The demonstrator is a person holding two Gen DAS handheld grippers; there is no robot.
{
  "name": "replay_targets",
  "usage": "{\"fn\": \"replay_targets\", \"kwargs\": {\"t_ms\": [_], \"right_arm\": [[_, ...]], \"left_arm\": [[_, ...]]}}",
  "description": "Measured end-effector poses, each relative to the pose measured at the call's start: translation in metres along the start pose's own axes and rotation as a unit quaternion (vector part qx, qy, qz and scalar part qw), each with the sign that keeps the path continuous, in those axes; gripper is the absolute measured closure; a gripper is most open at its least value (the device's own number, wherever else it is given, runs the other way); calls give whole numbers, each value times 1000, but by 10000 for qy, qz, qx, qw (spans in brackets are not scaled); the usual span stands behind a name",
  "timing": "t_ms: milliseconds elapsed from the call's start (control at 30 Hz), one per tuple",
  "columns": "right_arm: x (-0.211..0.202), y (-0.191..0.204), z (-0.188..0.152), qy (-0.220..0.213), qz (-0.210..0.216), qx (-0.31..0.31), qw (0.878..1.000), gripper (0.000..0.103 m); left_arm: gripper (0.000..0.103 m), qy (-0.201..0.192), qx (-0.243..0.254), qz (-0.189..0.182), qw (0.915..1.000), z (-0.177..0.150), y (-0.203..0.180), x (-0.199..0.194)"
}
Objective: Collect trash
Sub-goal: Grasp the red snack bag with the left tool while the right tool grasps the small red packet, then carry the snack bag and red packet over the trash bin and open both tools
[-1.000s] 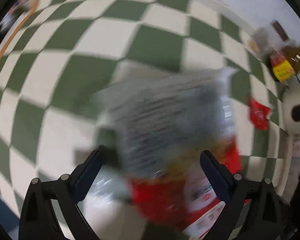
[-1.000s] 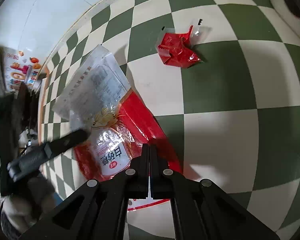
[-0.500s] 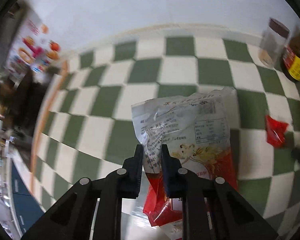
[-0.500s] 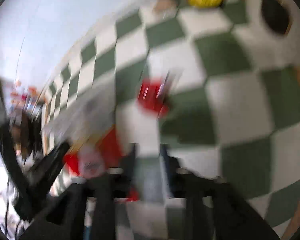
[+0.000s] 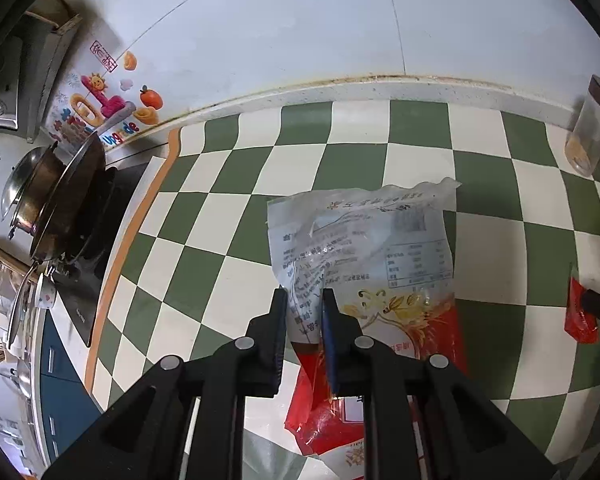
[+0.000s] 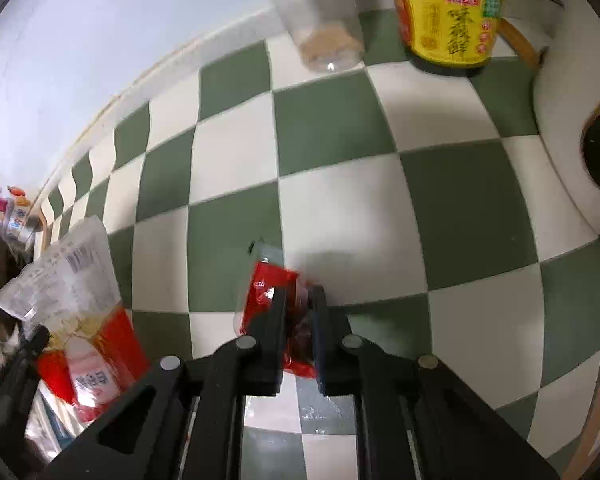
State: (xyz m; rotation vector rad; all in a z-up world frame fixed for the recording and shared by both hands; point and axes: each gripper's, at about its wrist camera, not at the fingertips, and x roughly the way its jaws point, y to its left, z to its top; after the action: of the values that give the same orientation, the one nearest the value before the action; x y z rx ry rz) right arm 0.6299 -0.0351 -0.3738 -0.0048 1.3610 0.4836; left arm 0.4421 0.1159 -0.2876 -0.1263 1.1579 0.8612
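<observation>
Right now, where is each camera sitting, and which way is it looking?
Left wrist: sits on the left gripper, looking down along its fingers at the big clear-and-red bag pinched between them; only the black fingers show.
Right wrist: sits on the right gripper, looking down at the small red packet it is closing on; only its black fingers show.
Shared: the green-and-white checkered counter, both pieces of trash, the clear jar and the yellow-labelled bottle.
</observation>
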Motion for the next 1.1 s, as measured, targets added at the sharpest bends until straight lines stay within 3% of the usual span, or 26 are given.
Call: {"fn": "replay_targets", "kwargs": {"t_ms": [200, 500, 633, 833, 967, 1100], "right_arm": [[-16, 7, -18, -249, 105, 3, 9996, 94], [-105, 22, -85, -806, 417, -46, 9959, 95], [-161, 26, -142, -1095, 494, 5, 9928, 95], [-230, 42, -261, -1536, 539, 223, 9864, 95], [-263, 50, -346, -1635, 509, 392, 9844, 95], [-272, 55, -425, -1430, 452, 511, 9874, 95]], "left_arm": [[92, -238, -72, -212, 9995, -9, 21, -31], [93, -916, -218, -762, 9926, -52, 91, -116], [93, -1281, -130, -974, 9869, -91, 132, -155], [93, -1542, -6, -1336, 9790, -168, 194, -192], [93, -1379, 134, -1585, 9776, -219, 224, -200], [93, -1038, 318, -1701, 9794, -271, 244, -198]]}}
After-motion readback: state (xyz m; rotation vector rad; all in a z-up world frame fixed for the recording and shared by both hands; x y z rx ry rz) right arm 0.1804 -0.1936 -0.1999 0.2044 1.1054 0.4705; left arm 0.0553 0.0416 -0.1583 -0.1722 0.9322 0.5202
